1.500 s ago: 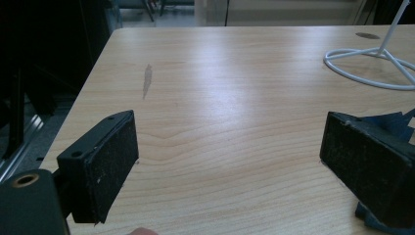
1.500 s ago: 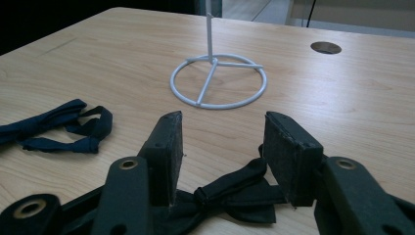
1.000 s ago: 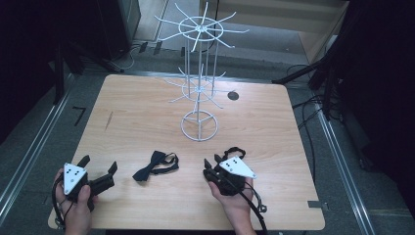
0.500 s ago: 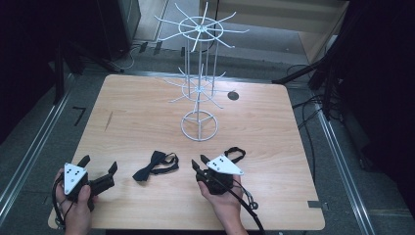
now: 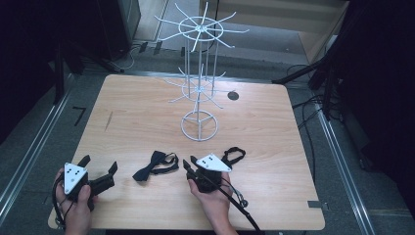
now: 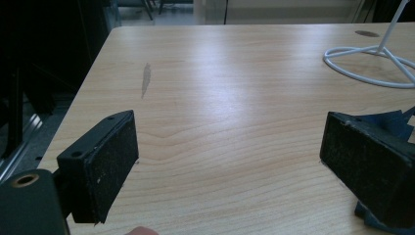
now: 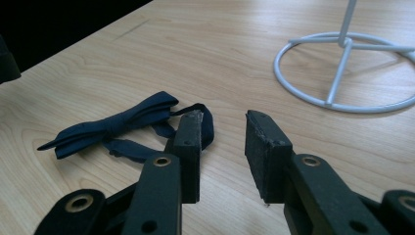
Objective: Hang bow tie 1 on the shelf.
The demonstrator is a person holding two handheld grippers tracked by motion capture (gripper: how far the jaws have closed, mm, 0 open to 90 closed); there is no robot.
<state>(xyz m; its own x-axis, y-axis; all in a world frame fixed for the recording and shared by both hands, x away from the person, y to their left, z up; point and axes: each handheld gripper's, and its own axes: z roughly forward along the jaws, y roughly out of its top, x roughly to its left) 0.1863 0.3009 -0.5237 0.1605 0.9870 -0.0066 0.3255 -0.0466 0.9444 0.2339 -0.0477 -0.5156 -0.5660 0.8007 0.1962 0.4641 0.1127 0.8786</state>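
Note:
A dark blue bow tie (image 5: 154, 166) lies flat near the table's front edge, between my two grippers. My right gripper (image 5: 188, 162) points left at it, and its jaws have just been closing with nothing between them. In the right gripper view its tips (image 7: 222, 134) stand a small gap apart, just short of the bow tie's strap loop (image 7: 205, 122), with the bow (image 7: 112, 126) to the left. My left gripper (image 5: 100, 164) rests at the front left, wide open and holding nothing (image 6: 225, 161). Blue cloth (image 6: 391, 122) peeks from behind its right jaw.
A white wire display rack (image 5: 199, 83) stands mid-table on a ring base (image 5: 199, 126), with thin arms spreading out high up. A second black looped strap (image 5: 234, 155) lies just right of my right gripper. A dark round spot (image 5: 233, 96) marks the far table.
My right gripper has moved left toward the bow tie, away from the black strap, and its jaws have narrowed. The left gripper has stayed put.

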